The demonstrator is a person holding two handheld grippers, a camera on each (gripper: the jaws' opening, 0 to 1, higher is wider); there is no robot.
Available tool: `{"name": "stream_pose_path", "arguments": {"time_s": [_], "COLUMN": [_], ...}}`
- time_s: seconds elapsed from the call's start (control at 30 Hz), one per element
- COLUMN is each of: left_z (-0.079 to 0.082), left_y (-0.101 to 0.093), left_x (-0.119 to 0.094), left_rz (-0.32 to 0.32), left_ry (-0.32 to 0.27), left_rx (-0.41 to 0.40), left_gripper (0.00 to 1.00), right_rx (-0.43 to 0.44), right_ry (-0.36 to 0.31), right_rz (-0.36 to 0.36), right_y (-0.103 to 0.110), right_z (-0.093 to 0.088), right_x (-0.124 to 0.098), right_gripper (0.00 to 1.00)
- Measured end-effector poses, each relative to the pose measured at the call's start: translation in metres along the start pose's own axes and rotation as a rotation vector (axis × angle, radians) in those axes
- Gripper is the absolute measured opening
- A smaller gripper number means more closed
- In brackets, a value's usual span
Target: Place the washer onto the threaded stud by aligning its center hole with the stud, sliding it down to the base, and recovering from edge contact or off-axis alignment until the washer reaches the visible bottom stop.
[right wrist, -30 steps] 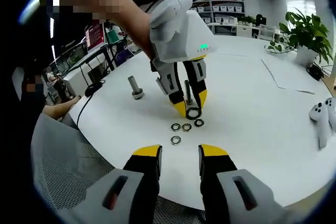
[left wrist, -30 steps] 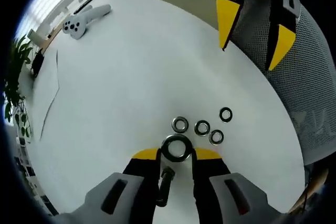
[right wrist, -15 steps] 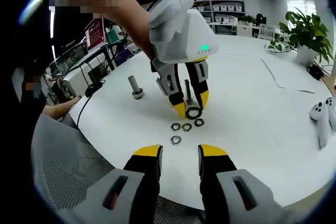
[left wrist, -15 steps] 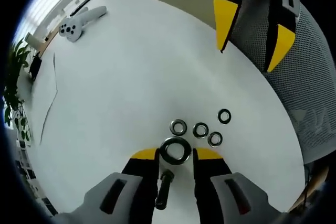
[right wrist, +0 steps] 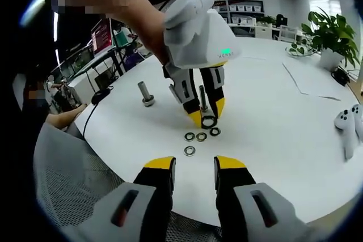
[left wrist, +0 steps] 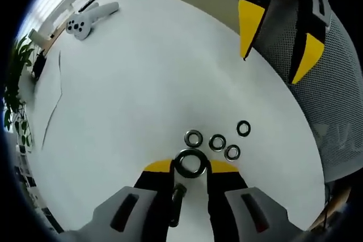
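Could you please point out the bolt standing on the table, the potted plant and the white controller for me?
bolt (right wrist: 147,94), right gripper view, on its shaft.
plant (right wrist: 332,33), right gripper view, on its leaves.
controller (right wrist: 347,126), right gripper view, on its body by the buttons.

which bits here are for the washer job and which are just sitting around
For the job:
left gripper
washer between its tips
threaded stud
spare washers
second stud

Lying about:
white controller
potted plant
paper sheet
right gripper, idle
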State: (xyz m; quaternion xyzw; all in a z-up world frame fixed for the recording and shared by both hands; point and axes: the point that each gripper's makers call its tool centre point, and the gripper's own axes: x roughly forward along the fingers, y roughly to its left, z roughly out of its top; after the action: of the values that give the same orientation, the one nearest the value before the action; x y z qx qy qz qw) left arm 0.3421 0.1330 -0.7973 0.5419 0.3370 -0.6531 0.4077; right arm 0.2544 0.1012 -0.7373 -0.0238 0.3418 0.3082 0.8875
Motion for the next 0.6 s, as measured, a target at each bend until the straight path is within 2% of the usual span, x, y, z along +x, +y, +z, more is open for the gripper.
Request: {"name": "stream_pose_path", "arguments": {"time_s": [0.37,0.6], "left_z": [0.0004,-0.0017], "left_y": [-0.0001,-0.004], "left_x": [-0.0007,-0.0008], "left_rz": [0.018,0.015], "left_ry": [-0.001,0.014], "left_rx": [-0.08,-0.088], "left_gripper": [0.19,0.19], "right_rx": [0.002,0.0], "right_ry": [-0.002,-0.003], "right_rz": [-0.004,-0.004], "right_y": [-0.0011,-0.0007], "right_z": [0.0001,0.0005], "right_x": [-0.0001,-0.0004], "right_gripper": [0.3,0.3]}}
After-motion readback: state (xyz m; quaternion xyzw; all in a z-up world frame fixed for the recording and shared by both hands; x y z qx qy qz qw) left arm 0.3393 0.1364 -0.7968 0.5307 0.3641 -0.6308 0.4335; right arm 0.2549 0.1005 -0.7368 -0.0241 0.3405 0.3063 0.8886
